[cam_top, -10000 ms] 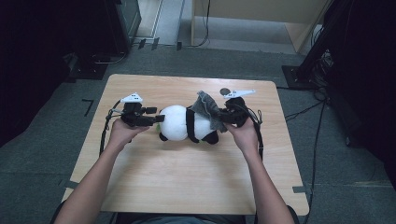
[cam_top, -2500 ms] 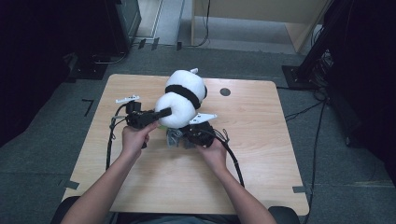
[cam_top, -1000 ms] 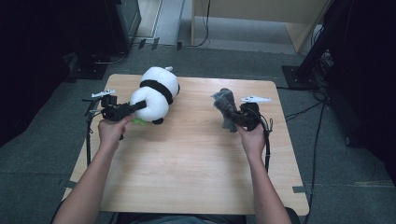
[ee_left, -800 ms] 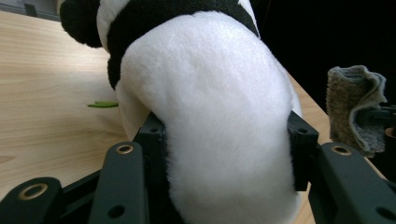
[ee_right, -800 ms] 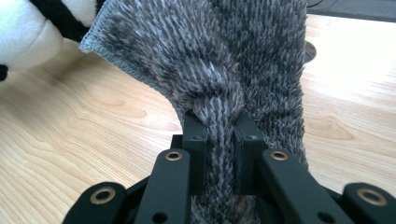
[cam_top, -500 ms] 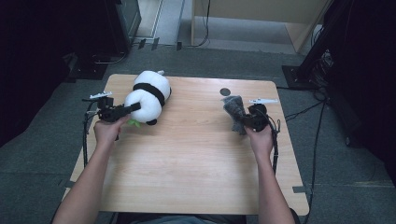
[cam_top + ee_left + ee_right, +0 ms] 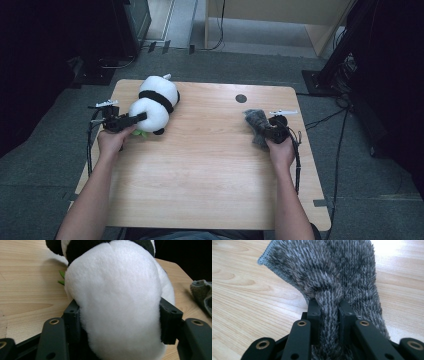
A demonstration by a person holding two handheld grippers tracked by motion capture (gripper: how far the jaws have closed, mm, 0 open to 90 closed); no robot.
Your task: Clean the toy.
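Observation:
A black-and-white plush panda [image 7: 155, 102] lies on the wooden table [image 7: 200, 165] at the far left, a green leaf [image 7: 142, 134] poking out under it. My left gripper [image 7: 140, 117] has its jaws around the panda's white end [image 7: 115, 297]. The jaws have just been opening, but both pads still press into the plush. At the right side, my right gripper [image 7: 260, 131] is shut on a bunched fold of a shaggy grey cloth [image 7: 256, 120]. The cloth [image 7: 332, 270] fans out ahead of the jaws and rests on the tabletop.
A small dark round disc [image 7: 241, 98] sits in the table near the far edge. Cables [image 7: 297, 160] trail from both grippers over the table's sides. Dark cabinets and stands ring the table on the grey floor. Bare wood stretches between the two hands.
Both hands have sunk toward the table. The panda has come down onto the tabletop at the left, and the grey cloth now touches the wood at the right.

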